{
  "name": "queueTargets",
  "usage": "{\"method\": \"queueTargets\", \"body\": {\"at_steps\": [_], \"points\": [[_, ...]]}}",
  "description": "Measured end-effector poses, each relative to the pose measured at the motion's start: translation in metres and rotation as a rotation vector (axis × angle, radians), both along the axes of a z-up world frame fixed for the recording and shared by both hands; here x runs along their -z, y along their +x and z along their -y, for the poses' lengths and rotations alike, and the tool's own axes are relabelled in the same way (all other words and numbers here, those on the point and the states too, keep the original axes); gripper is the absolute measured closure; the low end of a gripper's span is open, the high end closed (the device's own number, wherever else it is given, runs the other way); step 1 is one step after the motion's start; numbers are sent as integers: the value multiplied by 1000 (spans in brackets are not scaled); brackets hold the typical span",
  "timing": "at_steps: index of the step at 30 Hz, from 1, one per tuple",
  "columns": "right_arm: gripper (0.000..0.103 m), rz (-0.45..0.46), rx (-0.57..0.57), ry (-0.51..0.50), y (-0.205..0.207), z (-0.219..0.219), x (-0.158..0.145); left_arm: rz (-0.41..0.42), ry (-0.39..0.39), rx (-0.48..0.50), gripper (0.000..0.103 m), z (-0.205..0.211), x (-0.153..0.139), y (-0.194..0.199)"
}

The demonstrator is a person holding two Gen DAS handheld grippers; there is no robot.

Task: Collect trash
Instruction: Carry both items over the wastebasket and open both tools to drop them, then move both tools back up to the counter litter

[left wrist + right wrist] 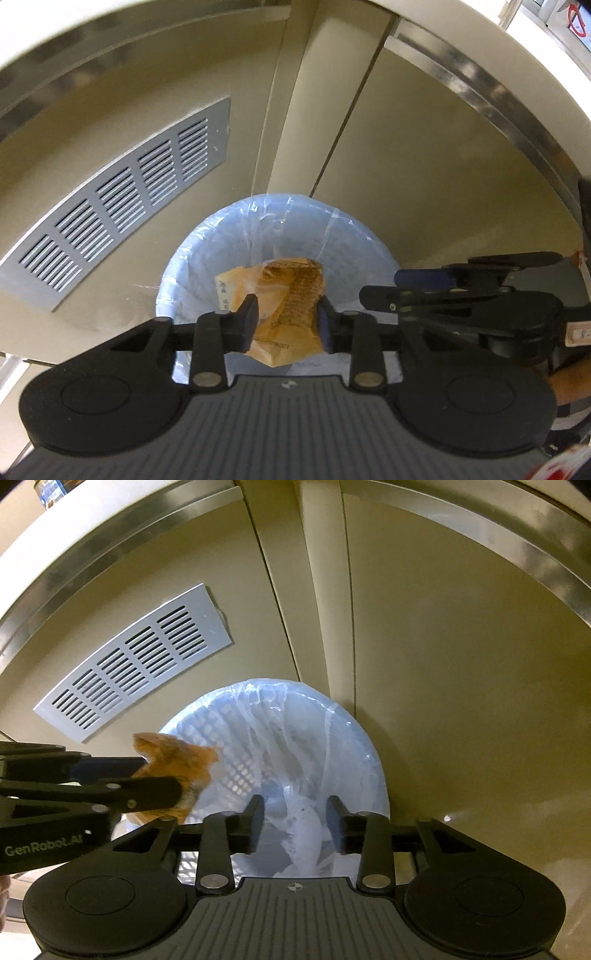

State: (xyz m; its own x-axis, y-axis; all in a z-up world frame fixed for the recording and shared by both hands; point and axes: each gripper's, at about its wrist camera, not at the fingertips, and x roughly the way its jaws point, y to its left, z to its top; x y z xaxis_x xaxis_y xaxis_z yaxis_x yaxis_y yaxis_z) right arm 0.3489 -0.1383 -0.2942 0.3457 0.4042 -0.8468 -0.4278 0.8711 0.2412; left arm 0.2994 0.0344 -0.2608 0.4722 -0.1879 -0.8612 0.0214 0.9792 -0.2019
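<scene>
Left hand-held gripper (286, 321) and right hand-held gripper (295, 823) angle downward, jaws parted.

The bin (280, 236) stands on the floor against the far cabinet front (424, 147), right below both grippers. The vent grille (133, 664) sits on the cabinet to the bin's left, higher up. The left gripper (288, 321) hangs over the near left part of the bin's mouth, the crumpled wrapper (291, 299) between its fingers. The right gripper (295, 823) is just to its right, over the middle of the mouth, nothing between its fingers, the liner (306, 738) beneath.
</scene>
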Motion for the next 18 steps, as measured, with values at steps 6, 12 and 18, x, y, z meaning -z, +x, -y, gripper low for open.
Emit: {"method": "queueTargets", "body": {"at_steps": [6, 12, 18], "points": [[53, 8, -3, -3, -2, 0, 3, -24, 16, -17, 51, -1, 13, 3], [50, 15, -3, 3, -8, 2, -1, -20, 31, -26, 51, -2, 11, -2], [49, 34, -7, 5, -16, 3, -8, -2, 42, -38, 51, 0, 4, -11]]}}
